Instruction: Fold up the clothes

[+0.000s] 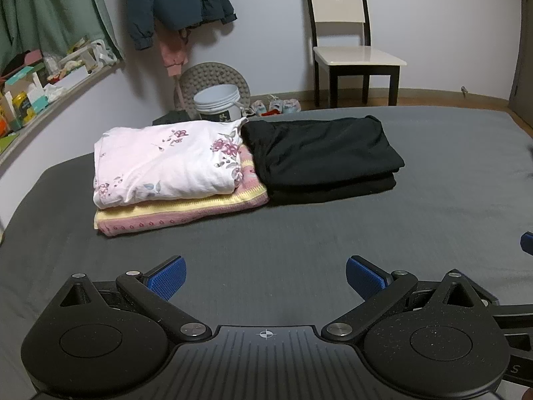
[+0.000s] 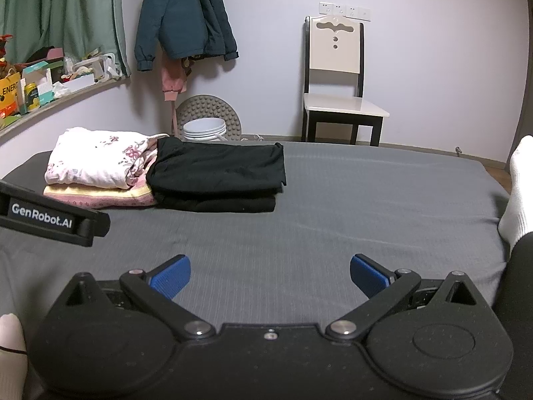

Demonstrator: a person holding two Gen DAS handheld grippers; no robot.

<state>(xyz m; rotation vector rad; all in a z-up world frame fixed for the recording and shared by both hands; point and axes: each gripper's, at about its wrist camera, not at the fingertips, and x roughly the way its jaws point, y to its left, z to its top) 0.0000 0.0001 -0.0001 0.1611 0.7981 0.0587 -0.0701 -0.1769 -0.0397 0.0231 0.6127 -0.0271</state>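
Note:
Folded clothes lie on the grey bed sheet (image 1: 299, 240). A white floral garment (image 1: 160, 163) rests on a pink and yellow knitted piece (image 1: 173, 215). Beside them on the right are two folded black garments (image 1: 319, 153), one stacked on the other. My left gripper (image 1: 265, 278) hovers open over bare sheet, well in front of the piles, holding nothing. The right gripper (image 2: 270, 276) is also open and empty over the sheet. In the right wrist view the same floral garment (image 2: 93, 163) and black pile (image 2: 220, 170) sit far ahead to the left.
A cream and dark chair (image 1: 346, 50) stands by the far wall. A white bucket (image 1: 218, 101) and a round grey mat (image 1: 213, 76) sit on the floor behind the bed. A cluttered shelf (image 1: 36, 83) runs along the left. A person's white sock (image 2: 519, 193) shows at right.

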